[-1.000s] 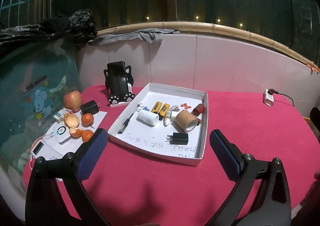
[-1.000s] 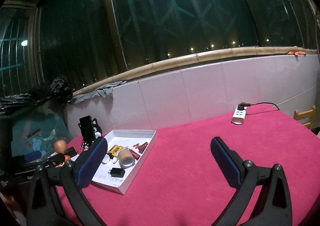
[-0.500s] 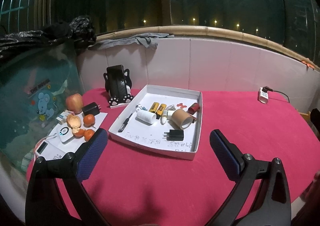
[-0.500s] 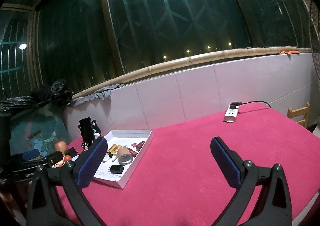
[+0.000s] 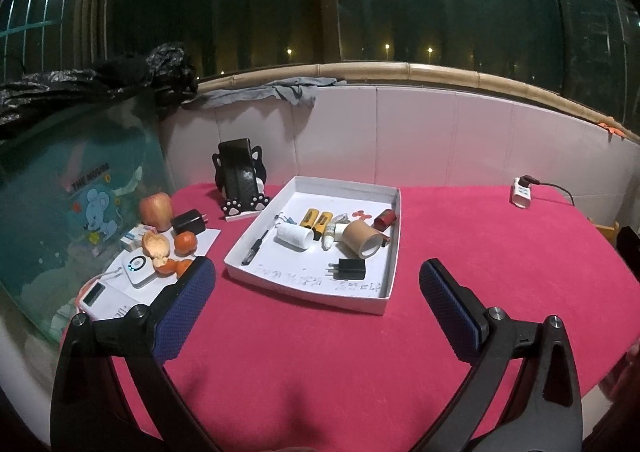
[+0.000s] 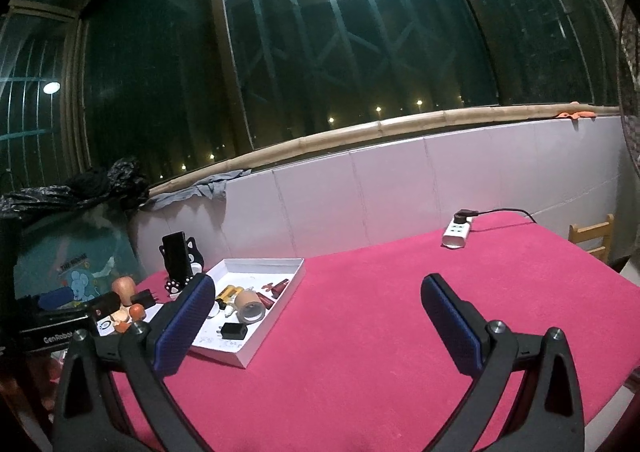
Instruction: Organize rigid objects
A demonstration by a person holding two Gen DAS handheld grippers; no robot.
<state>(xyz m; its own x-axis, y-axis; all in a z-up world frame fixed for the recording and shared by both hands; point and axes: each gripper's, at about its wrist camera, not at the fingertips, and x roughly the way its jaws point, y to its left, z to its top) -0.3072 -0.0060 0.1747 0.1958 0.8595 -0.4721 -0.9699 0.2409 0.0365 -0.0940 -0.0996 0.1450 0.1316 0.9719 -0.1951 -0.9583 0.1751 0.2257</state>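
A: Tray (image 5: 394, 248)?
B: White card, rectangular, on the red felt table (image 5: 480, 252); holds a cardboard tube (image 5: 362, 240), black charger (image 5: 348, 269), yellow batteries (image 5: 316, 220).
A: Grippers?
B: Left gripper (image 5: 316, 294) and right gripper (image 6: 318, 308) hang above the table, fingers spread wide, empty.

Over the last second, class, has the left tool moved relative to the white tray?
Yes. The left tool has drawn back from the white tray: more red cloth now shows between them. The tray keeps its place beside the cat-shaped phone stand.
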